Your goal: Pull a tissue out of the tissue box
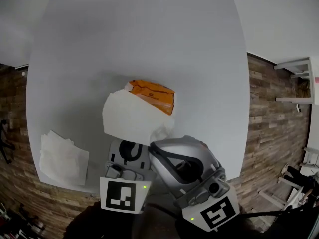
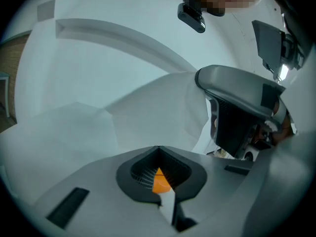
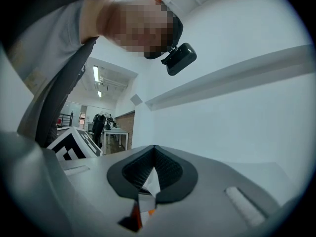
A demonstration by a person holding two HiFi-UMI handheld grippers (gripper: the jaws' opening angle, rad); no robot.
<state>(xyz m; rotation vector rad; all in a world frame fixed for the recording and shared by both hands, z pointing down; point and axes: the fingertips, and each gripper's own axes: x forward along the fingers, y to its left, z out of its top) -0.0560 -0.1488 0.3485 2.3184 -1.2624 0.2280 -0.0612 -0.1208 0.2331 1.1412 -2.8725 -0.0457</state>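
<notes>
Right gripper [image 3: 154,152]: clenched on a corner of the tissue [image 1: 130,117], holding the sheet up from its pack.
Left gripper [image 2: 158,154]: seemingly clamped on the orange tissue box [image 1: 154,94], probably to steady it.
Tissue box: mid-table [image 1: 149,34], partly hidden beneath the sheet.

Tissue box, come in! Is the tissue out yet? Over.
Right gripper shut on tissue. Left gripper shut on orange tissue box. Tissue spread wide over box; can't tell if free. Nothing in the way.
</notes>
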